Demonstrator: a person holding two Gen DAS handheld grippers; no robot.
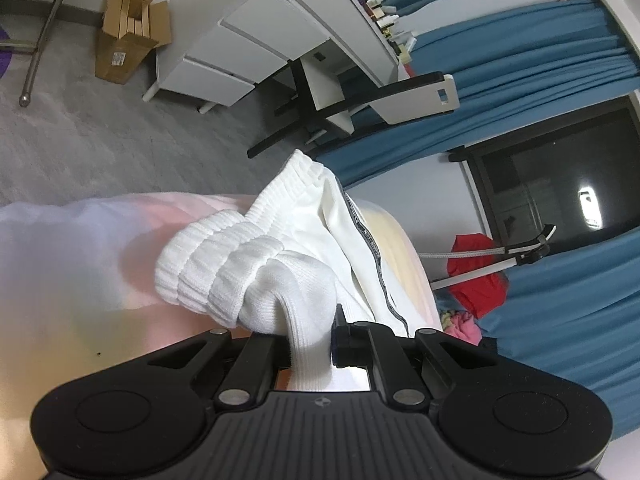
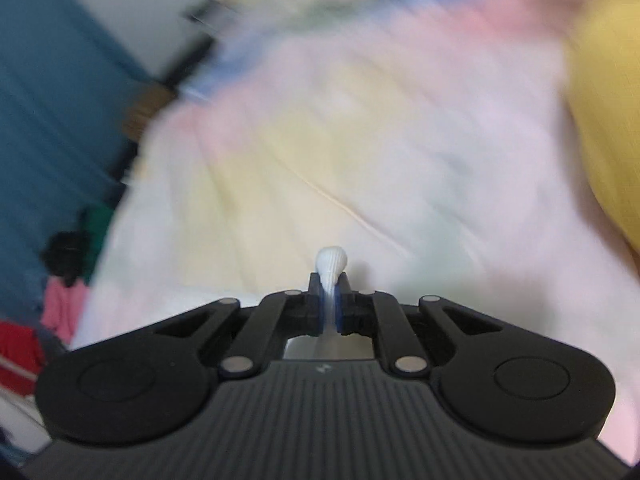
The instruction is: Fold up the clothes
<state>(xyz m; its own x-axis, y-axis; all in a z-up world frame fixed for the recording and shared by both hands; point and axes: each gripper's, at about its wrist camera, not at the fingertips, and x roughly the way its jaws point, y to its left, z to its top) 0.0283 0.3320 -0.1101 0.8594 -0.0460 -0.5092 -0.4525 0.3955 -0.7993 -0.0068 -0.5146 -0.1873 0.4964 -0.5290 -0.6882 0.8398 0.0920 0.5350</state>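
The white knit garment with a ribbed elastic band and a dark taped side seam (image 1: 304, 248) was lifted off the pastel quilted bed cover (image 1: 80, 248), bunched and hanging between both tools. The left gripper (image 1: 312, 340) had its jaws clenched on a thick gather of the ribbed band, with the rest of the cloth ballooning just beyond it. The right gripper (image 2: 330, 300) pinched a thin ribbed edge of white cloth (image 2: 331, 262), only a small nub poking past the jaws; that view was blurred, so I could not tell which part of the garment it was.

To do this step well, I judged the two holds should be drawn apart until the band ran straight, then the garment lowered flat onto the bed cover with its seam unwrinkled. The right hold looked shallow and could slip.

Beyond the garment, a blue curtain (image 1: 520, 80) hung near a white drawer unit (image 1: 224, 52).
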